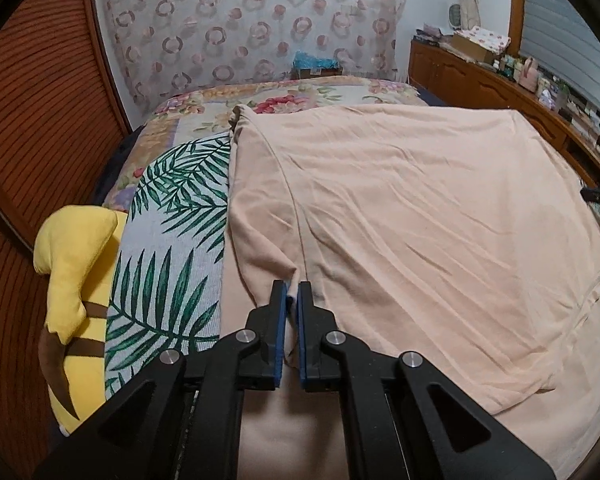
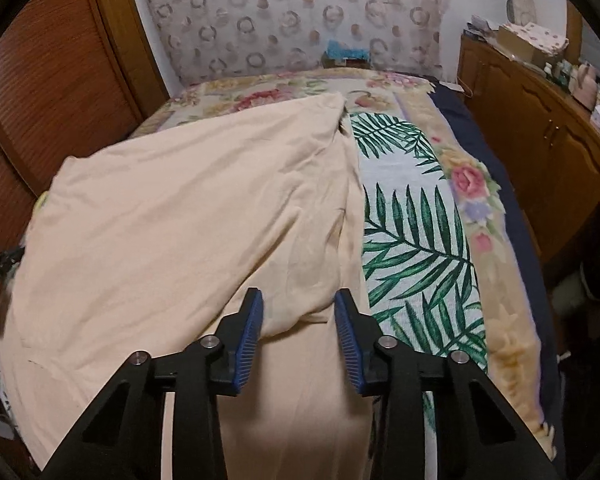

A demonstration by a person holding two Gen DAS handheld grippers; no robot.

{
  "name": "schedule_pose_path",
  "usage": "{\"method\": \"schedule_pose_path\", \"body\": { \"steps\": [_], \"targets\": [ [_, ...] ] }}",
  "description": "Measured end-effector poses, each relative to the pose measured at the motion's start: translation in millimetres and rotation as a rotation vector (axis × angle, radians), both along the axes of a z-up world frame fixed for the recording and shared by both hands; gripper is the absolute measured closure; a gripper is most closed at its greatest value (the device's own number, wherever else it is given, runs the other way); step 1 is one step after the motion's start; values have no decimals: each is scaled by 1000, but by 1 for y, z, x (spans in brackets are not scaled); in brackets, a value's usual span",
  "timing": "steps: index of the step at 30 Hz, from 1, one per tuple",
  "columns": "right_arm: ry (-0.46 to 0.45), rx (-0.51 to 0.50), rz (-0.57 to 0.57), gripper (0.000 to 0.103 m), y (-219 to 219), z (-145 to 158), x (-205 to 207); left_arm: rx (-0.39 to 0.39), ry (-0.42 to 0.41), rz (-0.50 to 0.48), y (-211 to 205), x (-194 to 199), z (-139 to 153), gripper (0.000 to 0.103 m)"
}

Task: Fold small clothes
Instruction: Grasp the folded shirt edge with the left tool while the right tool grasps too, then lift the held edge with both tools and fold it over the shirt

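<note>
Dim warm light, heavy fisheye vignetting

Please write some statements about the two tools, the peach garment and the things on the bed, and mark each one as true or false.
1. The left tool is shut on a fold of the peach garment. True.
2. The right tool is shut on the garment. False: its jaws stand open, with cloth lying between them.
3. A yellow plush toy lies at the left edge of the bed. True.
4. The garment lies on a plain white sheet. False: under it is a palm-leaf cloth on a floral blanket.
5. A wooden cabinet stands on the right of the bed. True.
</note>
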State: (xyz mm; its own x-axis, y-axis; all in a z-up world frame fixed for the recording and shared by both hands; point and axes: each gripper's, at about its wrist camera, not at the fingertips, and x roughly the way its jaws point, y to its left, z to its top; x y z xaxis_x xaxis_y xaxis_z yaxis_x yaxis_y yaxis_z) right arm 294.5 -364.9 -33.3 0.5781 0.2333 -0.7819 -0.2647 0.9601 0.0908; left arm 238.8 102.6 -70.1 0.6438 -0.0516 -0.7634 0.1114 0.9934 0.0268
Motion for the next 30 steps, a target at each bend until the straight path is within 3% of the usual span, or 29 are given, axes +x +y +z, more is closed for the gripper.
{"method": "schedule_pose_path", "body": {
  "steps": [6,12,20,25,30],
  "targets": [
    [-37,-61,45,95,11,7,1,7,14,-11,2,5,1,98],
    [-89,-71,95,95,23,14,-7,26,15,-8,0,4,1,98],
    [-68,-113,106,101,30,6,-4,21,8,1,1,2,3,101],
    [-145,-123,99,101,29,22,-18,-27,-74,8,6,-16,33,101],
    [-224,-125,113,102,22,46,-42,-27,-142,-16,4,-36,63,101]
  ]
}}
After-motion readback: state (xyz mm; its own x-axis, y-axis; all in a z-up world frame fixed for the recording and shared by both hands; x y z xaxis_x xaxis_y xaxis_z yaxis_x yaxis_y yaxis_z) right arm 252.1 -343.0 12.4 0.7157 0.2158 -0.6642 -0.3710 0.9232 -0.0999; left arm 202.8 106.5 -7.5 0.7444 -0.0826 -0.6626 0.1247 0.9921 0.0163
